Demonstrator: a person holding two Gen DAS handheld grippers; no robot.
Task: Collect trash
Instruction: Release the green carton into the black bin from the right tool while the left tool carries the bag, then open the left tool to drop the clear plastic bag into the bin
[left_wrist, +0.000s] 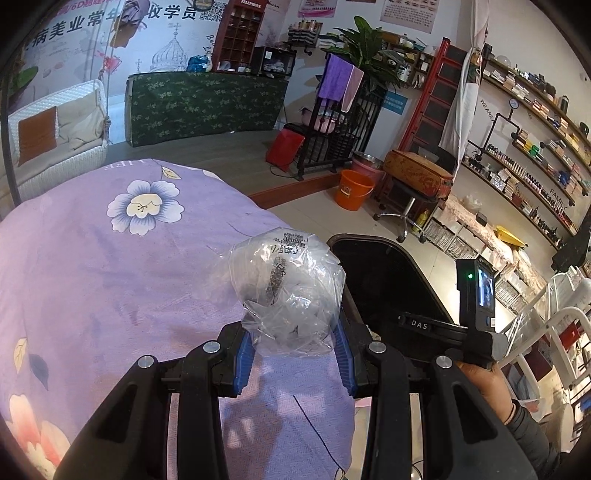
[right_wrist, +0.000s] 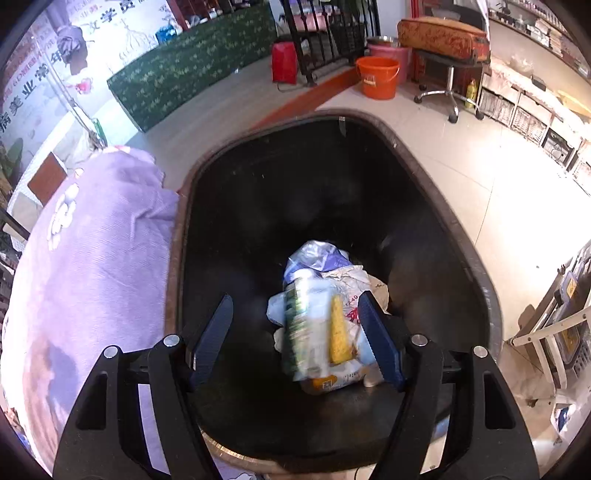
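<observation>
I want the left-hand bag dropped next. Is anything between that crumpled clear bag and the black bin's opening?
Nothing visible blocks it. The left gripper holds the clear plastic bag over the purple bedspread, beside the black bin. The bin's mouth is open.

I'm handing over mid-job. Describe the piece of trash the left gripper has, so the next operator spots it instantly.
Start at the bed with the purple flowered cover; the black trash bin stands at its side. At that edge of the cover, the left gripper is shut on a crumpled clear plastic bag. Unlike the cartons and wrappers already in the bin, it is see-through, with black print on top.
</observation>
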